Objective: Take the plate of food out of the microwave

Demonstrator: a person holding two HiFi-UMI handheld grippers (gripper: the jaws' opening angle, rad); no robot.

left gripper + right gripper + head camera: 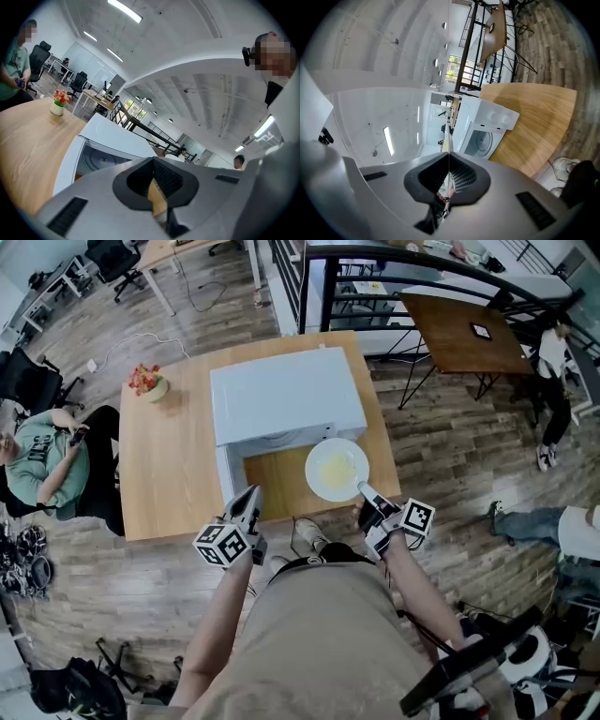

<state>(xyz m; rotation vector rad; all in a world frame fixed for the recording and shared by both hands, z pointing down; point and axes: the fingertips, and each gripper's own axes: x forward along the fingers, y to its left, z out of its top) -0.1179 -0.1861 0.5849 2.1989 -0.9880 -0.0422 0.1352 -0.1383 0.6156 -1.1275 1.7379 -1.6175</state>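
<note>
Right claw [362, 489] clamped on near rim of plate [333, 465]; rim shows edge-on between its closed pads in right gripper view. Plate out of microwave [286, 395], just in front of its front right corner, over desk [169, 465]. Pale yellow food on plate. Left claw [251, 495] pressed together, nothing in it, in front of microwave's left side, beside open door [226, 479]. Flower pot [147, 382] on desk, well left of microwave. Seated person [47, 460] further left, past desk edge.
</note>
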